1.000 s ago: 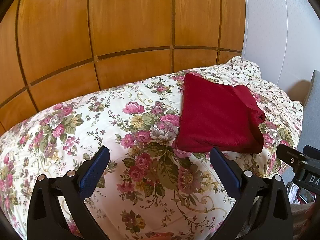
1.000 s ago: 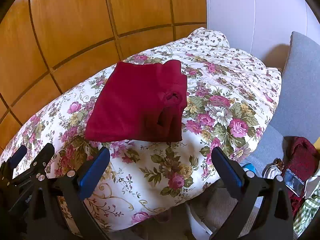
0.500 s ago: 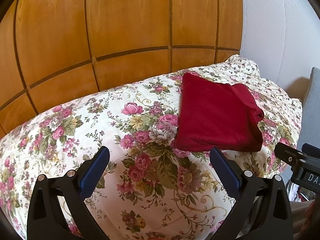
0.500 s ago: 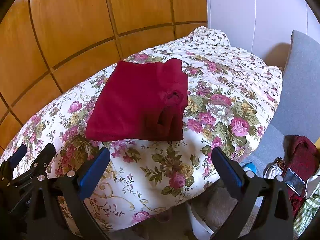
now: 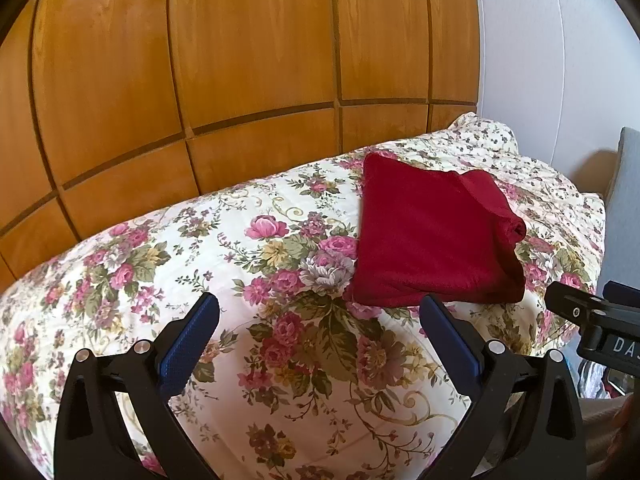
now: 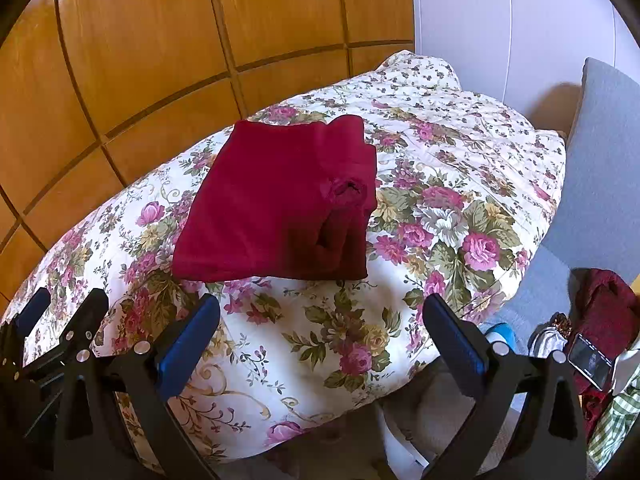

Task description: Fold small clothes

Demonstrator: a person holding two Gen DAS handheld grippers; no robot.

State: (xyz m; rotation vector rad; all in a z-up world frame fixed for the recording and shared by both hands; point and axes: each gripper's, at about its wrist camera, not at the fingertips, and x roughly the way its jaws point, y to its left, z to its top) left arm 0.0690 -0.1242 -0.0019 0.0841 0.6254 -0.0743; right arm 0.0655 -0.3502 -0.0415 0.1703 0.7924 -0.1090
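Note:
A dark red garment [image 5: 432, 240] lies folded into a flat rectangle on the floral quilt [image 5: 248, 280], with its thick rolled edge on the right side. In the right wrist view the same red garment [image 6: 280, 204] sits mid-quilt [image 6: 440, 200]. My left gripper [image 5: 318, 320] is open, pulled back near the quilt's front, left of and short of the garment, holding nothing. The right gripper [image 6: 320, 320] is open too, back from the garment's near edge and empty. Its body shows at the right edge of the left wrist view, and the left gripper's body shows at the far left of the right wrist view.
Wooden panelled doors [image 5: 240, 80] rise behind the quilt, a white wall [image 6: 520, 20] to the right. A grey cushion [image 6: 600, 180] borders the quilt's right side. Below it lie a dark red cloth [image 6: 604, 312], a phone [image 6: 590, 360] and a green checked cloth [image 6: 612, 416].
Both grippers have drifted slightly back from the quilt and tilted up a little, staying open. The folded garment has not moved.

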